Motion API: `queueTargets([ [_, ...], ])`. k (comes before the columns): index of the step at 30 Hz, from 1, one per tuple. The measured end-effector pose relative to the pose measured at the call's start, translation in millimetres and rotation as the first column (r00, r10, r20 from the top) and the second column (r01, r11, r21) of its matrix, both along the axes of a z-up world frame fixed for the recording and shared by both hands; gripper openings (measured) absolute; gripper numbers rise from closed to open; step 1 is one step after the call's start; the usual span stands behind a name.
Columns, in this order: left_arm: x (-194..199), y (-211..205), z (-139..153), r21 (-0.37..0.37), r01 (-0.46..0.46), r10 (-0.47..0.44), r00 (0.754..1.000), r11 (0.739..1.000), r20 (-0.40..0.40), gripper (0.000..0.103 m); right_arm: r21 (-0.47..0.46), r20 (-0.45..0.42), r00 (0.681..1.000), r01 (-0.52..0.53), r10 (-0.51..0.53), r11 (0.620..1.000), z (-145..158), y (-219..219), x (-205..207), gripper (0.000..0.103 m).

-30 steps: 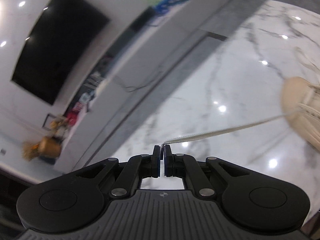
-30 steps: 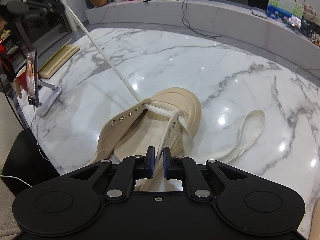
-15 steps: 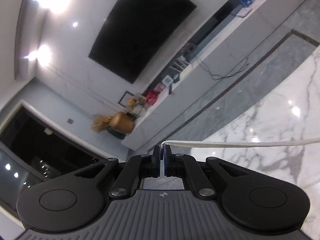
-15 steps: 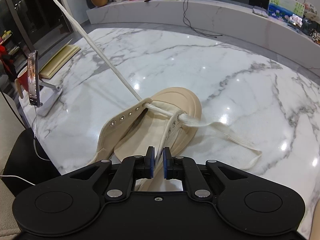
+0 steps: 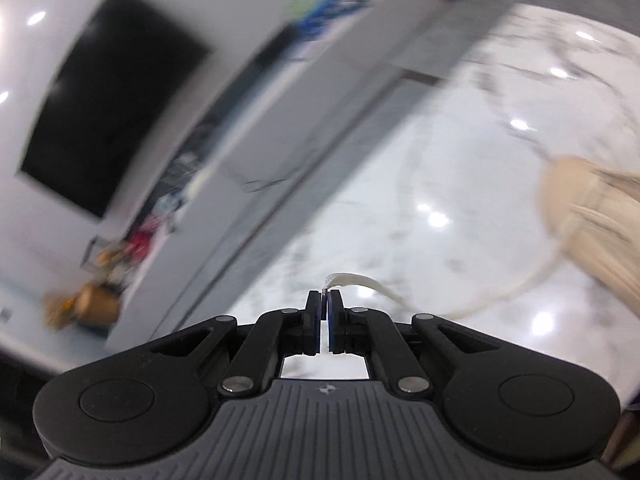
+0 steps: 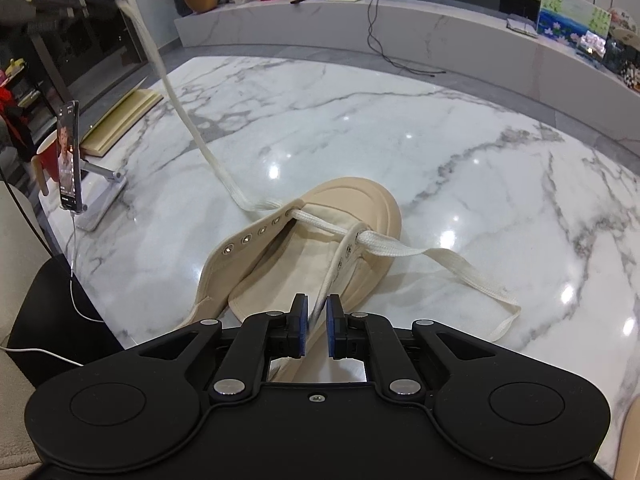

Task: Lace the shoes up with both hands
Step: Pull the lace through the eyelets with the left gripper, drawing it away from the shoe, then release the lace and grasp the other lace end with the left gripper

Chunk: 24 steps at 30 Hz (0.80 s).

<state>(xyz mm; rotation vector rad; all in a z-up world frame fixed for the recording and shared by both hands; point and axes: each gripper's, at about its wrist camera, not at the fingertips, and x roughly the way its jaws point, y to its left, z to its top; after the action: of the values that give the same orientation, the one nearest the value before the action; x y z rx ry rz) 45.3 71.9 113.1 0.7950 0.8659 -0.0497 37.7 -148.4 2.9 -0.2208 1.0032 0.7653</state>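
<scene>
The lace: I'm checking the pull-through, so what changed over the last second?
The left gripper, jaws shut on the lace end, swung up and away, then came back lower, so the lace now curves slack. The loose loop right of the shoe was drawn in and now trails as a smaller loop. The right gripper kept its place over the shoe, jaws slightly apart around a lace strand. Shoe unmoved.

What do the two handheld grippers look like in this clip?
Both grippers, left and right, are matte black, with two round side lobes, silver pivot rivets and blue-padded fingers. The left's base is ribbed grey with a small emblem; the right's is smooth with one centre screw.
</scene>
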Motion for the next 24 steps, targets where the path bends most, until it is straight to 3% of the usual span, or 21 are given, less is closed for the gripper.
queueTargets([
  [5,-11.2,-39.7,-31.6,-0.088,0.142,-0.149,0.985,0.986,-0.083,0.002,0.016,0.008,1.0,0.01,-0.01,1.0,5.9,-2.6,-1.7,0.008],
  [11,-24.6,-87.5,-69.1,-0.209,0.296,-0.331,0.929,0.932,-0.163,0.002,0.041,-0.006,1.0,0.017,-0.017,0.999,7.1,-4.3,-2.6,0.008],
  [24,-26.1,-69.7,-86.5,-0.22,0.372,-0.417,0.883,0.902,-0.217,0.004,0.063,-0.006,1.0,0.004,-0.004,0.998,5.1,-6.4,-10.0,0.009],
])
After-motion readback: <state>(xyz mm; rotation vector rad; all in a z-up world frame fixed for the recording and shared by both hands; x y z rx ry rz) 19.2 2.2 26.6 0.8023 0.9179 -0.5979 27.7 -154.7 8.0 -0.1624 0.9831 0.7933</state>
